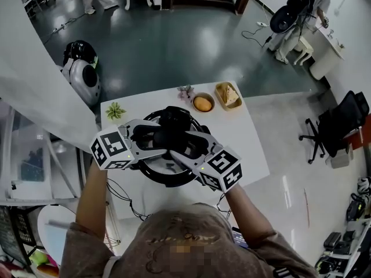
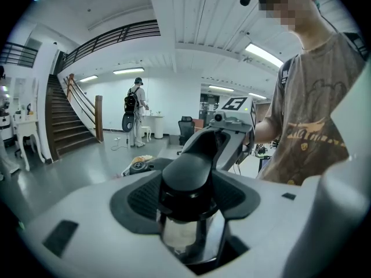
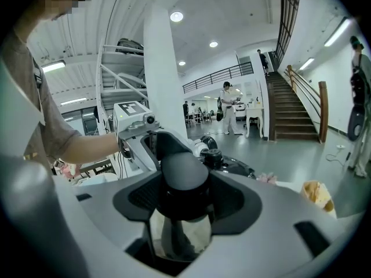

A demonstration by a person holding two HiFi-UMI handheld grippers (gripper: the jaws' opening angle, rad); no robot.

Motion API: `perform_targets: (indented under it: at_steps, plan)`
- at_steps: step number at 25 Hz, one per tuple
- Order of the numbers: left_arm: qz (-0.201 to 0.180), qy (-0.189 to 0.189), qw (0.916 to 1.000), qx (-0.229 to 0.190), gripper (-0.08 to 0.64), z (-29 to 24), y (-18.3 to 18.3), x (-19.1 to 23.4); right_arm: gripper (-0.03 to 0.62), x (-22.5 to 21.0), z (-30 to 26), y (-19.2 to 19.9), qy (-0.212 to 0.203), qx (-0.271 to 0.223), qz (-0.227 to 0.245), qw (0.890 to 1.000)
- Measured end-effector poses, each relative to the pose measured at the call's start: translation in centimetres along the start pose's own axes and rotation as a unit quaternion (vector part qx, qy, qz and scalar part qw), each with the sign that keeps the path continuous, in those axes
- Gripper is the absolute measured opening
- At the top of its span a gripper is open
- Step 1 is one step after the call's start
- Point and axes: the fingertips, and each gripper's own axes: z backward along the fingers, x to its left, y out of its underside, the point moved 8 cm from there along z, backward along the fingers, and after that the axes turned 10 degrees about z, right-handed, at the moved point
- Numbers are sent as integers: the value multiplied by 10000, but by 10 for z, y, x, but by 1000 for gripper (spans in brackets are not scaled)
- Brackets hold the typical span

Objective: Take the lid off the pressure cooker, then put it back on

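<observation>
Left tool [image 2: 188, 216] and right tool [image 3: 184, 213] both clamp the black handle [image 2: 186, 169], obscured in head view.

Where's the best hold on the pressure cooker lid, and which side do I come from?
Grip the two black handles jutting from opposite edges of the lid, one gripper from each side, jaws across the handle. The left gripper is clamped on the left handle, the right gripper on the right handle.

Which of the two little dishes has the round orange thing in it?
The round brown bowl, nearer the pink flower; the squarish woven basket beside it holds a pale wedge instead.
</observation>
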Motion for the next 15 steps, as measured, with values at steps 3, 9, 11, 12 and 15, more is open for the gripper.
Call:
perform_targets:
  at_steps: [3,9,11,12,15]
  plan:
    - [95,-168,9998,-33,270,0,1,-3,256,-4,0,1,-157,15,50,9999]
    - [123,-274,9995,-72,272,0,3,-2,256,-6,-2,2,-251,15,80,9997]
    - [147,-334,9993,-83,272,0,4,-4,255,-6,-3,2,-308,11,99,9995]
    - [167,-385,9991,-92,272,0,3,-5,255,-7,-3,2,-357,7,120,9993]
    - [243,-590,9978,-153,272,-1,4,-9,255,-12,-2,2,-555,-2,228,9982]
